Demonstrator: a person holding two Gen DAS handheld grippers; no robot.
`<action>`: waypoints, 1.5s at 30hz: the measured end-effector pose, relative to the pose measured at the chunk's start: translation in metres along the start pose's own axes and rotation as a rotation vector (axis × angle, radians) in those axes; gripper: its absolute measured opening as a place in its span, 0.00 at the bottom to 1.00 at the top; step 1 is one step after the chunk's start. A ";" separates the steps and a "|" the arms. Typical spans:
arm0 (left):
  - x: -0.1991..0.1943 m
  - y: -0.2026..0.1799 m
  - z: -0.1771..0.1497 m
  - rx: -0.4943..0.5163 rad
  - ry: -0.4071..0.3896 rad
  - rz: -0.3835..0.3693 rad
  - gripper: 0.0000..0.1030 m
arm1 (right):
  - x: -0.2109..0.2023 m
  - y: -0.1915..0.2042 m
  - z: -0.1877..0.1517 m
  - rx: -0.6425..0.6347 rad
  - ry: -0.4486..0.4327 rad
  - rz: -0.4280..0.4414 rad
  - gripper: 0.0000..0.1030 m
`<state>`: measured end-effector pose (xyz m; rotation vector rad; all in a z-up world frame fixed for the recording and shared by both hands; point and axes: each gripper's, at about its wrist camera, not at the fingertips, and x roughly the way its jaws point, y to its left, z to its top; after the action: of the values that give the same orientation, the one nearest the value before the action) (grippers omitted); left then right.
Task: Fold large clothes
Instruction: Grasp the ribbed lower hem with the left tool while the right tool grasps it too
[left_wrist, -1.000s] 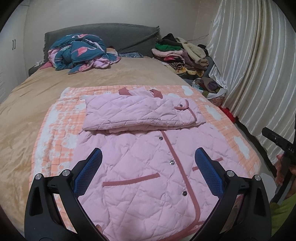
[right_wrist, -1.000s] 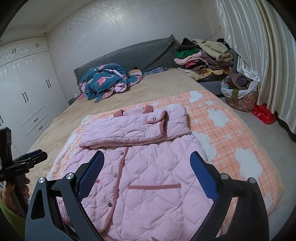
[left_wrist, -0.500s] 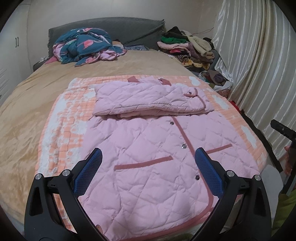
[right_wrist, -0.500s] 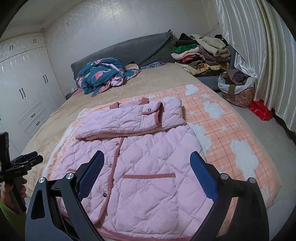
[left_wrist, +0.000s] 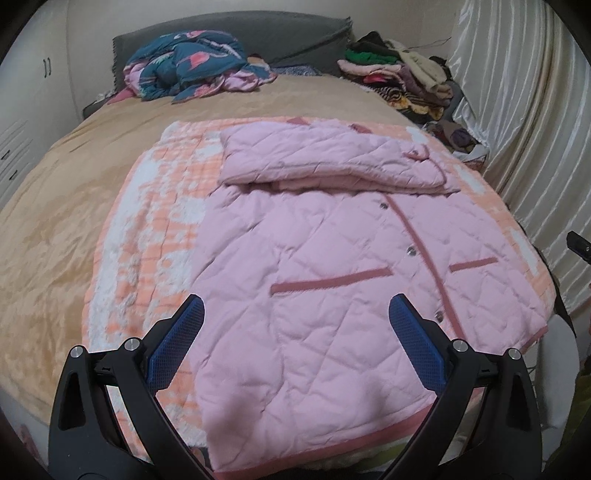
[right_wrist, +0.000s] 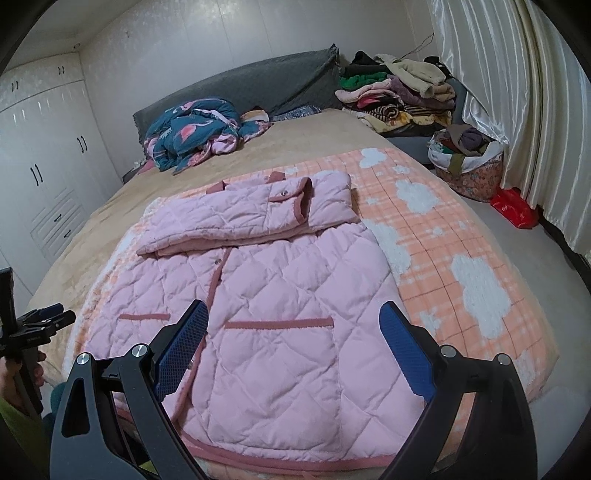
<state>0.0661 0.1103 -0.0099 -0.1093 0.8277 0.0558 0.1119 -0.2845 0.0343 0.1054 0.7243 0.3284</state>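
Observation:
A pink quilted jacket (left_wrist: 332, 266) (right_wrist: 280, 295) lies front up on an orange-and-white blanket (left_wrist: 147, 229) (right_wrist: 443, 243) at the foot of the bed. Its sleeves (left_wrist: 325, 162) (right_wrist: 251, 218) are folded across the chest. Snap buttons and dark pink trim run down the front, and the hem faces me. My left gripper (left_wrist: 295, 321) hovers open over the jacket's lower left part, holding nothing. Over the lower right part, my right gripper (right_wrist: 293, 325) is open too, with nothing between its fingers. The left gripper also shows at the left edge of the right wrist view (right_wrist: 40, 321).
A crumpled teal-and-pink quilt (left_wrist: 192, 62) (right_wrist: 192, 129) lies by the grey headboard (right_wrist: 251, 85). Stacked clothes (left_wrist: 399, 77) (right_wrist: 399, 92) sit at the bed's far right corner, with a full laundry basket (right_wrist: 467, 162) and a red bag (right_wrist: 515, 206) on the floor. Curtains (right_wrist: 517, 92) hang right, wardrobes (right_wrist: 44, 155) left.
Both grippers have pulled back toward the foot of the bed, so the jacket's hem is now in full view. Both stay open. The jacket has not moved.

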 end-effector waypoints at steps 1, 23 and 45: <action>0.001 0.002 -0.002 0.000 0.005 0.004 0.91 | 0.002 -0.002 -0.002 0.001 0.008 -0.002 0.90; 0.033 0.063 -0.064 -0.127 0.212 0.055 0.91 | 0.038 -0.075 -0.074 0.093 0.189 -0.101 0.90; 0.057 0.025 -0.083 -0.125 0.307 -0.023 0.91 | 0.049 -0.102 -0.131 0.209 0.297 -0.034 0.90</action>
<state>0.0415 0.1257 -0.1092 -0.2499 1.1291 0.0702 0.0853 -0.3667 -0.1154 0.2453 1.0531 0.2377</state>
